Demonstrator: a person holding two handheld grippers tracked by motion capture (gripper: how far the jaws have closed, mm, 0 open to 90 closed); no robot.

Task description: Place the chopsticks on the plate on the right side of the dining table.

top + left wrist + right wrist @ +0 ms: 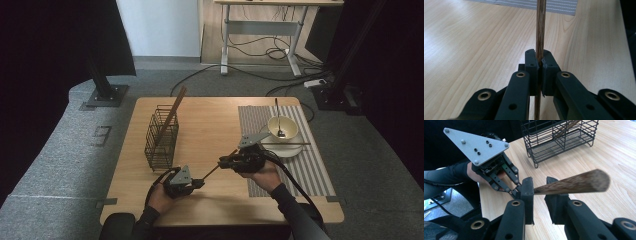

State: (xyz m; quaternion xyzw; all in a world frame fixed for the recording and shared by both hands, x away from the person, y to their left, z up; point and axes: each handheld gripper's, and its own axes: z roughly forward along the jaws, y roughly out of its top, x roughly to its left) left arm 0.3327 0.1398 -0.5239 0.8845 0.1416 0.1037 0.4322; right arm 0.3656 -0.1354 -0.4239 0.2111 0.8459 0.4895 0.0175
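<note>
I read this as a handover partway through clearing the chopsticks into the wire basket (161, 138). Across the surface (210, 125) from my fingers, that basket already holds one chopstick leaning out of its top, so I take that part as done. Beyond my right gripper (223, 162), on the striped mat (310, 170), stand a bowl (283, 127) with a spoon in it on a plate (290, 149), and a second stick lies across that plate; it looks still to be collected.

The chopstick (220, 163) in hand spans the gap between both grippers, lifted off the surface. My left gripper (541, 65) is clenched on it: the pads (532, 67) press the wood from both sides, the stick running straight up between them. My right gripper's fingers (527, 187) stand released, with a visible gap around the stick's thick end, which passes between them without being pinched.

So the pass to the left looks complete. What remains, I judge, is drawing the right clear, carrying the stick to the basket, then fetching the one on the plate.
</note>
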